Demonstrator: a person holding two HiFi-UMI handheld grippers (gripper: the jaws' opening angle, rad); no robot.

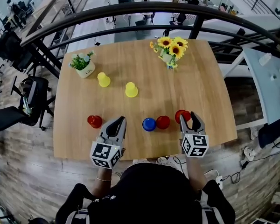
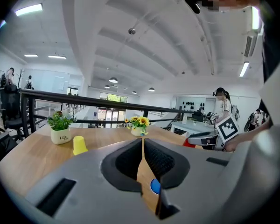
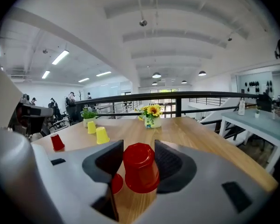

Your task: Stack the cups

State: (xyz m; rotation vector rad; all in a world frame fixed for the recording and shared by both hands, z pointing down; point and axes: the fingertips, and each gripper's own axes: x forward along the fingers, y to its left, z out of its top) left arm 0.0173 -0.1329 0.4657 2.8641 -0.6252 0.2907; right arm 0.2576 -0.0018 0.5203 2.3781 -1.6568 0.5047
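Note:
Several upside-down cups stand on the wooden table [image 1: 200, 78]. Two yellow cups [image 1: 103, 80] [image 1: 131, 89] sit towards the back left. One red cup [image 1: 94, 121] stands at the front left; a blue cup [image 1: 149, 124] and a red cup [image 1: 163, 122] stand side by side at the front middle. My right gripper [image 1: 189, 117] is shut on another red cup [image 3: 140, 169], which fills the gap between its pads just right of the blue and red pair. My left gripper [image 1: 120, 120] is shut on nothing between the front-left red cup and the blue cup [image 2: 155, 186].
A vase of sunflowers [image 1: 170, 48] stands at the table's back right and a small potted plant [image 1: 83, 64] at the back left. A black railing [image 1: 130, 13] runs behind the table. A light desk [image 1: 270, 78] lies to the right.

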